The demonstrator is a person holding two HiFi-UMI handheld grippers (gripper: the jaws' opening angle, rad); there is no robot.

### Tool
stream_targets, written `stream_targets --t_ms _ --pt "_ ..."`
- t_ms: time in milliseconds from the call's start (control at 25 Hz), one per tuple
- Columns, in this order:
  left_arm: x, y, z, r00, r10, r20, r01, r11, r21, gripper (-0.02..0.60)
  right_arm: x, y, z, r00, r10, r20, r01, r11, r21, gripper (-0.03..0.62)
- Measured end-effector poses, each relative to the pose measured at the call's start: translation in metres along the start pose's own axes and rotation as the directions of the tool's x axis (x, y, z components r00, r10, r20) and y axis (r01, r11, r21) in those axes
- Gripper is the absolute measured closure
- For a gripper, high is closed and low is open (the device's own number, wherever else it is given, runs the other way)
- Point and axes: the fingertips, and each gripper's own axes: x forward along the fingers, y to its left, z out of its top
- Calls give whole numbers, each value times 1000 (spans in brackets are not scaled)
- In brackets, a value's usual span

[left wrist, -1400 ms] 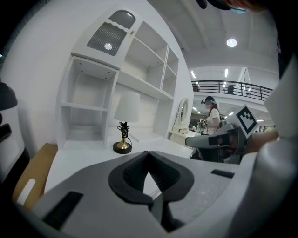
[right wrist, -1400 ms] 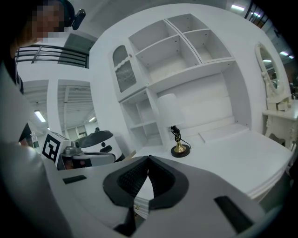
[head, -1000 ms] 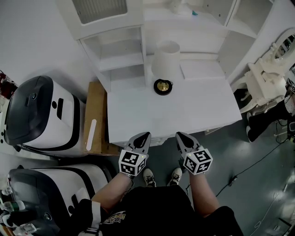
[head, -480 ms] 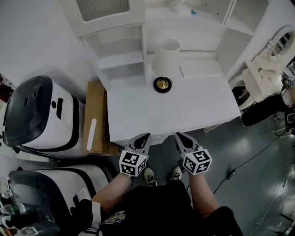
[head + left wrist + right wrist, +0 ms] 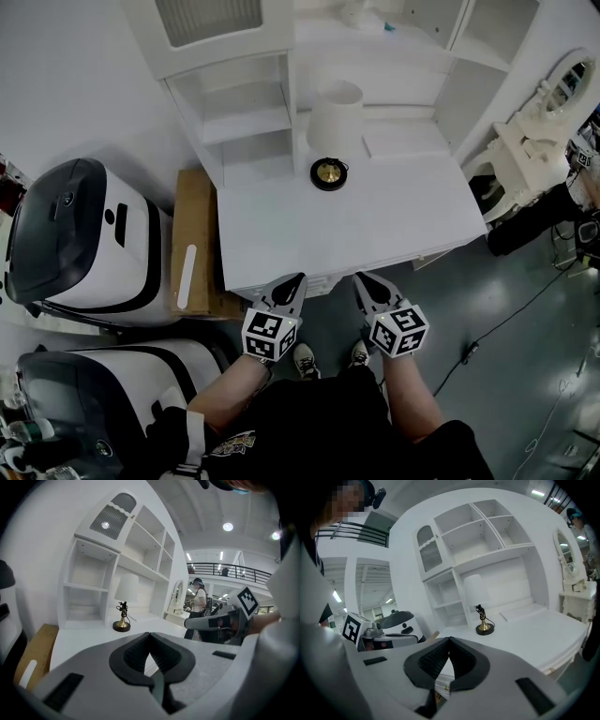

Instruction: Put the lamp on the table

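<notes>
Smooth white table [image 5: 375, 225] under brass-based, cylinder-shaded lamp [image 5: 334, 131]

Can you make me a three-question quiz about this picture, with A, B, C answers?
1. Where is the lamp? A on the white table B on the floor C inside a shelf
2. What colour is its shade? A red B white C green
3. How are the left gripper's jaws? A wide open B shut on the lamp C shut, empty
Answers: 1 A, its base rests on the table; 2 B, the shade is plain white; 3 C, the jaws meet with nothing between.
</notes>
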Motion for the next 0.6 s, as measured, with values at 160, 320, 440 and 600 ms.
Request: stream_targets --t_ms 160,320,440,600 --pt "-2 0 -2 1000 0 -2 0 1000 -3 575 0 1 -1 1000 -1 -4 1 1000 0 569" --pt "-3 3 0 1000 7 0 -7 1000 2 575 3 2 0 1000 3 -5 -3 1000 0 569" --pt "-2 5 -1 1000 10 -3 -10 1000 0 575 7 2 0 1000 9 -6 -9 1000 3 569" --pt "0 7 -6 1000 12 -11 -12 1000 -4 575 11 0 -3 1000 14 -10 -14 1000 10 569"
